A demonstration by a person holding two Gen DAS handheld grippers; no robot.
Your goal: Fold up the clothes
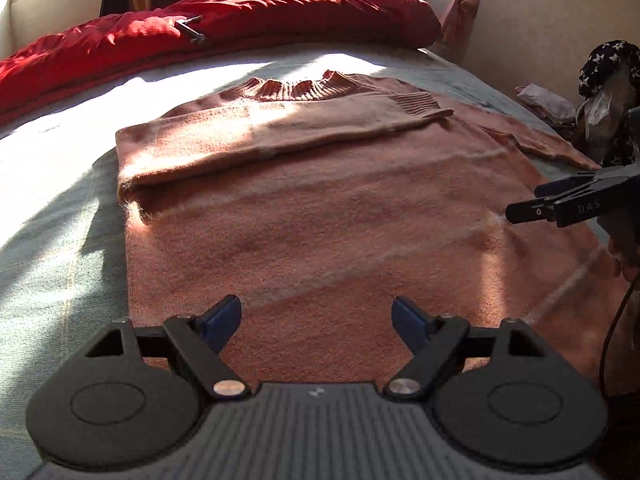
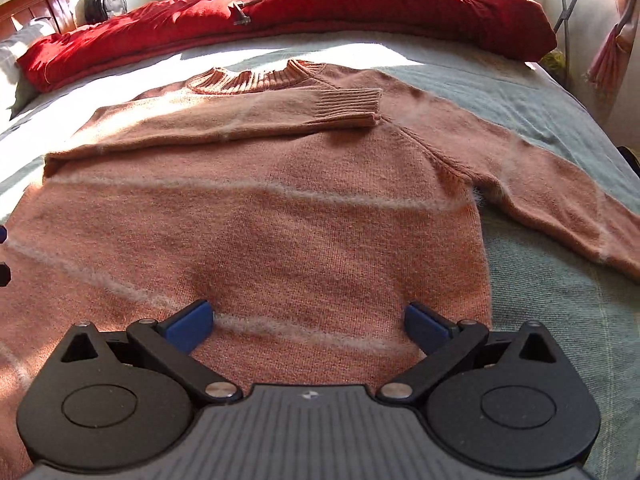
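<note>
A salmon-pink knit sweater with thin pale stripes lies flat on the bed, collar far from me. Its left sleeve is folded across the chest, cuff pointing right. The other sleeve stretches out to the right on the sheet. My left gripper hovers open above the lower body of the sweater, nothing between its blue pads. My right gripper is open too, low over the sweater's lower right part; it also shows at the right edge of the left wrist view.
A pale grey-green sheet covers the bed. A red duvet is bunched along the far side with a small metal tool on it. Dark patterned bags stand off the right edge; a backpack sits far left.
</note>
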